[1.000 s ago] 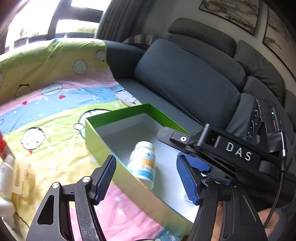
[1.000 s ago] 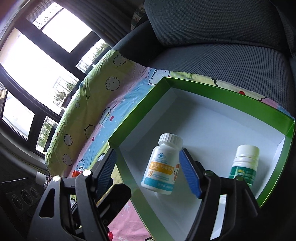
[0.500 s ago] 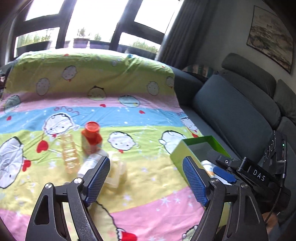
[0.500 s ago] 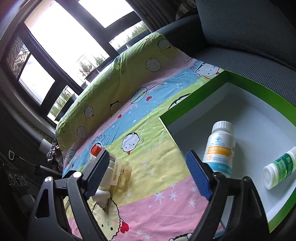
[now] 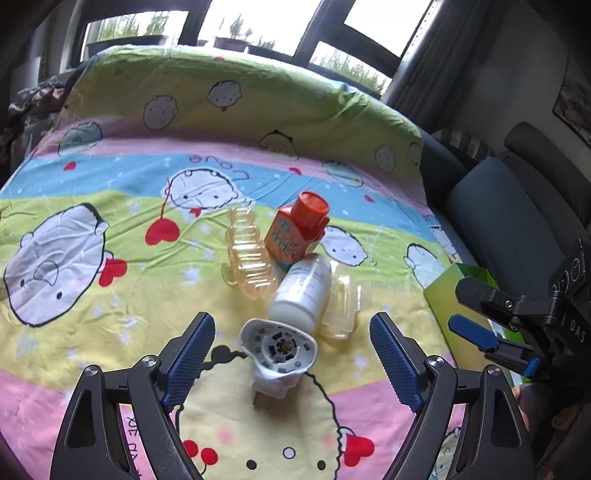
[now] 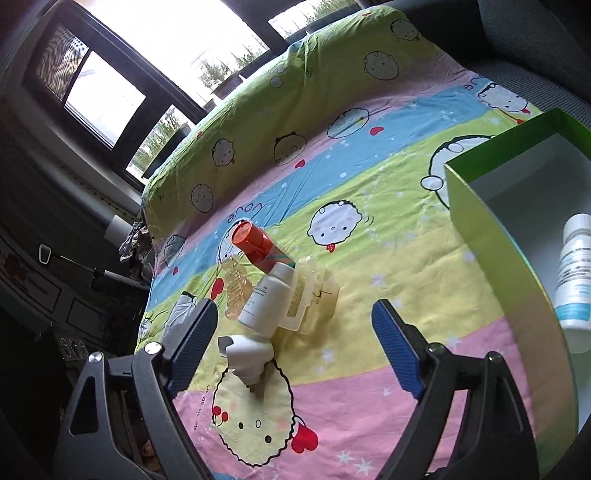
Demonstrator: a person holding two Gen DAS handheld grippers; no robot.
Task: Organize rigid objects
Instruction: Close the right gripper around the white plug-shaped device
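A pile lies on the cartoon blanket: a white plug-in device, a white bottle, an orange-capped bottle, a clear yellow hair claw and a clear plastic case. My left gripper is open, its jaws on either side of the plug-in device, above it. My right gripper is open and empty, to the right of the pile. The green box holds a white bottle.
The blanket covers a dark grey sofa. Windows stand behind it. A dark cabinet is at the left of the right wrist view.
Both grippers swung left, away from the green box and toward the pile. The left gripper now frames the plug-in device. Both stayed open.
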